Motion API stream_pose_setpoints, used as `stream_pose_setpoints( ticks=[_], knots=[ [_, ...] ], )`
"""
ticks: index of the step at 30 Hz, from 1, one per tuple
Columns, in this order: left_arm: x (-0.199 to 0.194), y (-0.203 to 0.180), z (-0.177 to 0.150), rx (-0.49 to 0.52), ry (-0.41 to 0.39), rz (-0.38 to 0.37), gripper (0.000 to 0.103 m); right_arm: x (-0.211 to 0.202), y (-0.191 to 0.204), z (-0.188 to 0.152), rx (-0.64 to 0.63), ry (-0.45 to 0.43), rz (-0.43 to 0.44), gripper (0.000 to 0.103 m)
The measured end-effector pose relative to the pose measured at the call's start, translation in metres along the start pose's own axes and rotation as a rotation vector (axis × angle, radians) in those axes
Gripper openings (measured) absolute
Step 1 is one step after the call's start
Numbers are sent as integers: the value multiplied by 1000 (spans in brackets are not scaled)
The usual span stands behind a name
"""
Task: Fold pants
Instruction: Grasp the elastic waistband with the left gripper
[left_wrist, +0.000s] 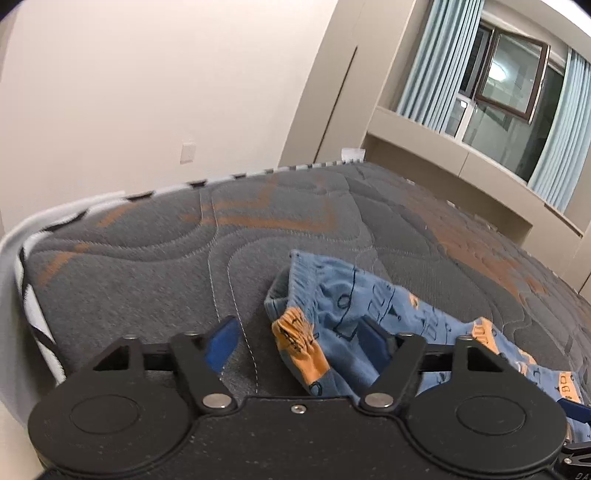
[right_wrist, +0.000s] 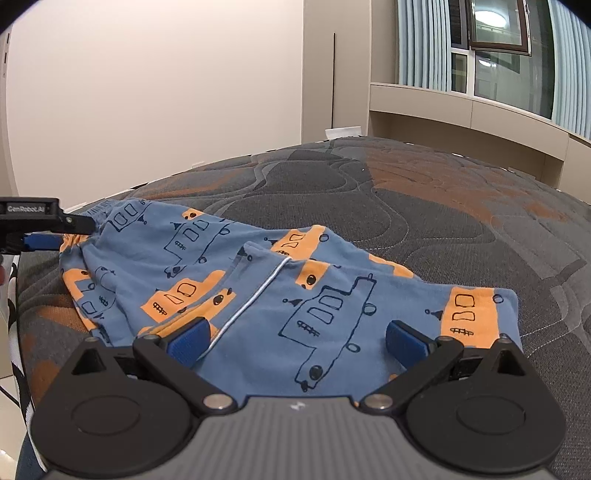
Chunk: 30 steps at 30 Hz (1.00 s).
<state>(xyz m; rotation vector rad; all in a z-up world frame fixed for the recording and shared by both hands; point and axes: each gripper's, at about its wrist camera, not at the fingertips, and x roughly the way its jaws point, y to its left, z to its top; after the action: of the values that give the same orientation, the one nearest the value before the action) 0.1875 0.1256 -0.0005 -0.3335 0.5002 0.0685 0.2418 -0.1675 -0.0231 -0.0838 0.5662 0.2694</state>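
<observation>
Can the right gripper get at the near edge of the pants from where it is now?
Probably yes. The right gripper hangs with its jaws wide apart just above the blue pants, which lie flat on the mattress. Nothing shows between its pads and the cloth. The left gripper is off at the far waistband end.

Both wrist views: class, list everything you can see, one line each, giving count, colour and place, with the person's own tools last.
Pants: one pair, blue with orange vehicle print, spread on the mattress.
Mattress: one, grey quilted with orange patches, fills the foreground.
Curtains: light blue, beside the window.
Window: one, dark-framed, far wall.
Wall socket: one, cream, on the wall.
Left gripper: black, blue pads, at the waistband, partly open.
Right gripper: black, blue pads, open over the pants.
</observation>
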Motion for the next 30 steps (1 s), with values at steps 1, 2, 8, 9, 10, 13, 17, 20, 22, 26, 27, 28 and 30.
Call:
stream_pose_setpoints(
  ticks=[1,2,8,9,10,13,17,20,22,26,27,28,30],
  knots=[
    [-3,0,1,-3,-6,-2,43,0,0,0,0,1,0,103],
    [-5,0,2,-6,-3,-3,25,0,0,0,0,1,0,103],
    [-9,-6,15,14,-69,-46,10,0,2,0,-3,0,-4,103],
    [-11,-11,16,42,-91,-45,10,0,2,0,-2,0,-4,103],
    [-11,-15,17,69,-100,-40,10,0,2,0,-1,1,-3,103],
    [6,-12,14,90,-39,20,10,-1,1,0,2,2,-1,103],
    [19,11,2,36,7,39,14,-1,0,0,5,2,3,103],
    [17,13,2,34,-4,55,27,0,-1,0,9,4,6,103],
    [15,15,2,23,-11,63,42,-1,-1,-1,10,2,4,103],
    [10,24,-5,-45,6,42,71,0,-1,-1,14,2,5,103],
    [10,24,-6,-50,4,39,71,-1,-1,-1,15,2,6,103],
    [10,23,-7,-49,3,39,71,-1,-1,-1,15,2,6,103],
    [13,20,-6,-56,10,31,71,-1,-1,-1,14,3,6,103]
  ],
)
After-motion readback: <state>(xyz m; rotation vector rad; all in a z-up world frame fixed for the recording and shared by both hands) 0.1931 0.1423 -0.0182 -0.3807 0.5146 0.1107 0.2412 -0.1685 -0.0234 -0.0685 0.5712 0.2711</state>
